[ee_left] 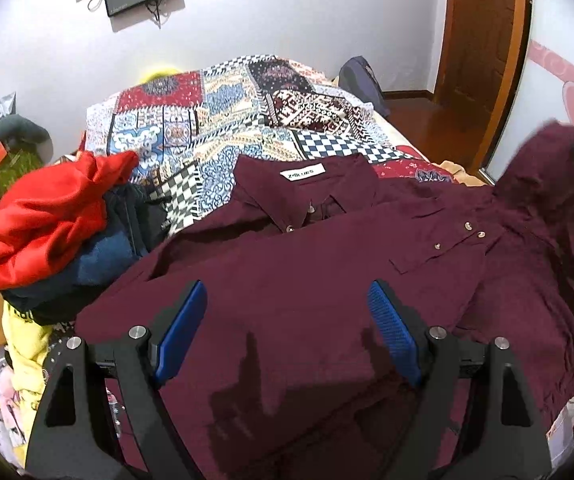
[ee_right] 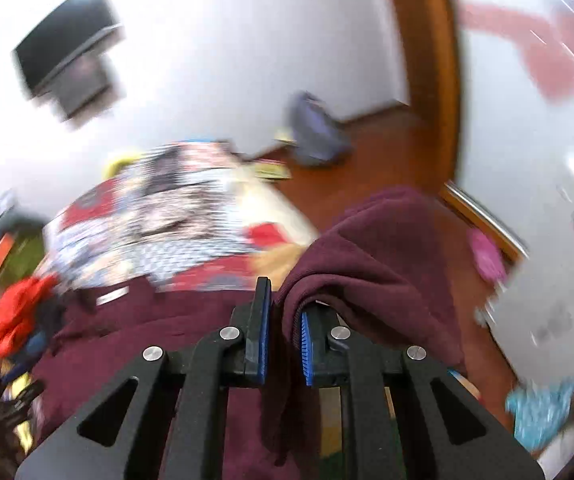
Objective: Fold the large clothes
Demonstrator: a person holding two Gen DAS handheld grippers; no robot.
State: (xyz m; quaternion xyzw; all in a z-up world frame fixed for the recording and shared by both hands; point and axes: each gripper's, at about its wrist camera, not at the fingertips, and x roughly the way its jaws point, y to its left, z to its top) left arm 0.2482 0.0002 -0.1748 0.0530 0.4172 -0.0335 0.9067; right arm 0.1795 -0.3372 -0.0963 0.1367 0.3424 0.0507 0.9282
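Jaws of the left gripper [ee_left: 287, 320] gaped empty above the maroon shirt [ee_left: 307, 272] spread at the bed's near edge; the right gripper [ee_right: 283, 320] pinched its lifted sleeve [ee_right: 367, 264]. Only the left view sharply showed the red garment [ee_left: 47, 216] and patchwork quilt [ee_left: 215, 120] beyond.

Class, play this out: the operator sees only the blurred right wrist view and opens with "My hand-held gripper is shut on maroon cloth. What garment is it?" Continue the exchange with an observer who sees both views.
Observer: A maroon shirt with a collar and buttons, spread on the bed.
Operator: Which part do I hold?
Observer: The right hand-held gripper has pinched a fold near the shirt's right side, which is lifted at the left view's right edge.
Operator: Is the left hand-held gripper holding anything?
Observer: No. The left hand-held gripper is open above the shirt's lower front.
Operator: What is the red blur on my left?
Observer: A red garment topping a pile of dark clothes beside the shirt.
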